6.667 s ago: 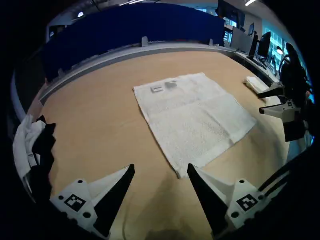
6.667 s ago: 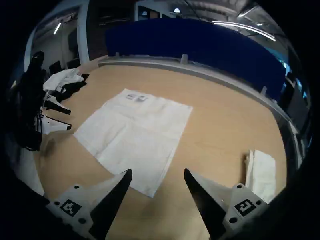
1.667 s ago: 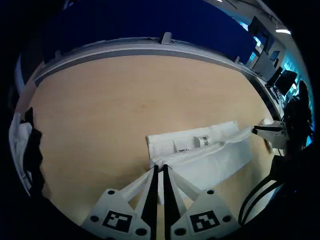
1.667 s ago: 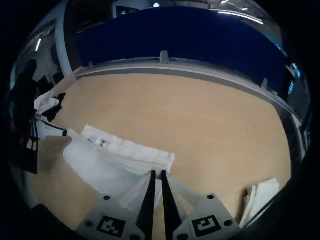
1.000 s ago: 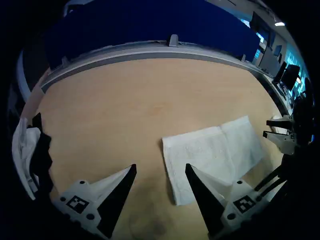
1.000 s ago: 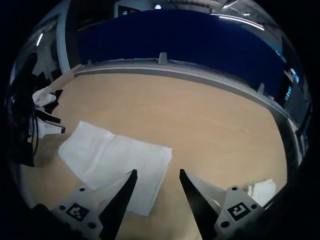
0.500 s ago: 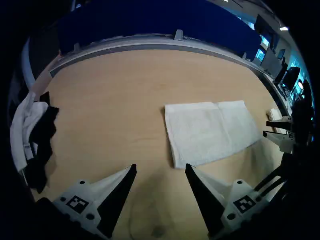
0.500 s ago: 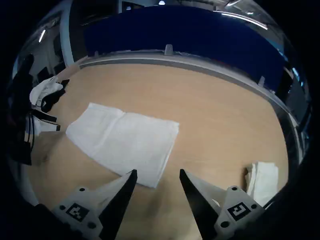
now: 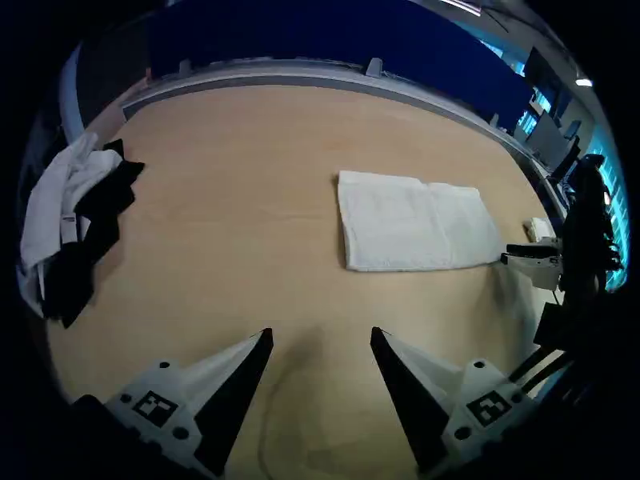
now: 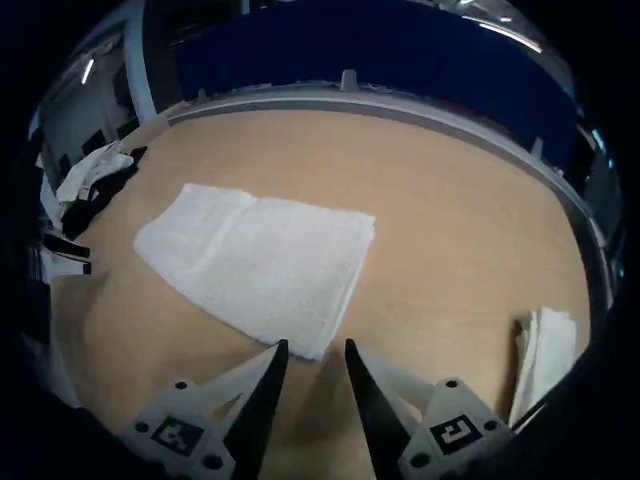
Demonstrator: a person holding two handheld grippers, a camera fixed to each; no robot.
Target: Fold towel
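Observation:
A white towel [image 9: 412, 222] lies folded in half, flat on the wooden table [image 9: 240, 208]. My left gripper [image 9: 318, 336] hovers open over bare wood, well short of the towel's left end. In the right gripper view the towel [image 10: 256, 260] reaches almost to my right gripper [image 10: 314, 346], whose fingers stand a narrow gap apart just behind the towel's near corner, with nothing between them. The right gripper [image 9: 524, 260] also appears at the towel's right end in the left gripper view. The left gripper [image 10: 72, 258] shows dimly at the far left of the right gripper view.
A heap of white and black clothes [image 9: 72, 216] lies at the table's left edge. A small stack of folded white cloth [image 10: 548, 360] sits at the right edge. A blue partition [image 10: 360, 48] runs along the far side.
Both grippers let go of the towel, opened and drew back, leaving it folded in half. Since half a second ago the right gripper's fingers have narrowed and moved to the towel's near corner.

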